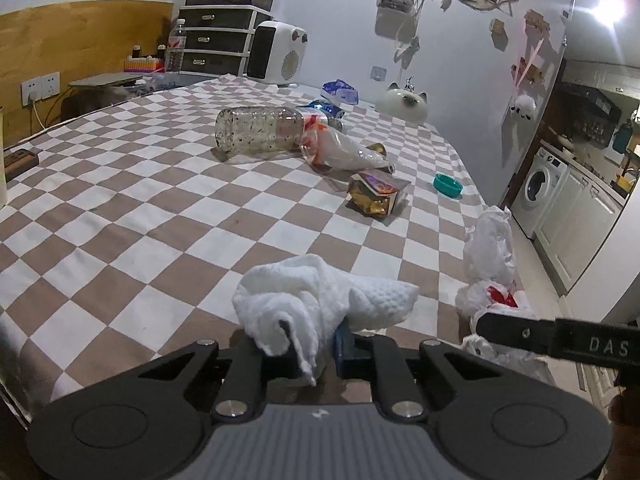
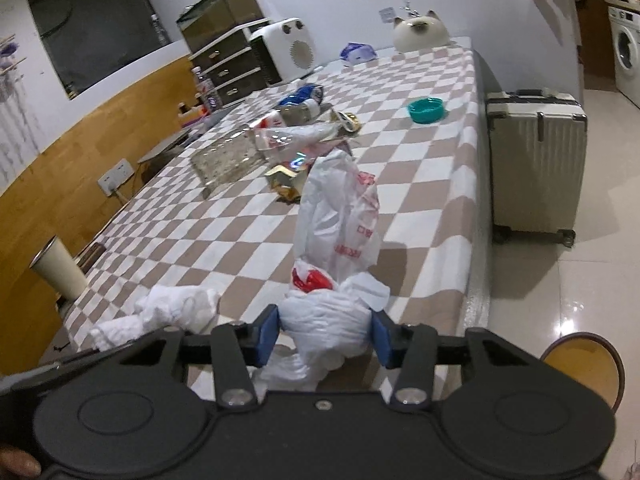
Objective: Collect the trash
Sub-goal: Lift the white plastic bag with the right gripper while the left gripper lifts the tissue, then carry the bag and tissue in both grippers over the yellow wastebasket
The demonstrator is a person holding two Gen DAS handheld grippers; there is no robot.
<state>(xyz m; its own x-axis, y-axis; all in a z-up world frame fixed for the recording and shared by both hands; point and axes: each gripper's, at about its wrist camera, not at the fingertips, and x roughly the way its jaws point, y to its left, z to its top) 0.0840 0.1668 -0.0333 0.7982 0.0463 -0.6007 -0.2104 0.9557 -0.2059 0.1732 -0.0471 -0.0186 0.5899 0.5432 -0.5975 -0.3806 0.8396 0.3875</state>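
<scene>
My left gripper is shut on a crumpled white paper towel at the near edge of the checked tablecloth. Just to its right, my right gripper has its blue pads pressed on both sides of a white plastic bag with red print, which stands up from the table. The towel shows to the left in the right wrist view. Further back lie a clear jar, a crushed clear bottle, a gold wrapper, a teal lid and a blue packet.
A pale cup stands at the table's left edge. A white heater, a set of drawers and a cat-shaped ornament line the far side. On the floor to the right stand a suitcase and a round stool.
</scene>
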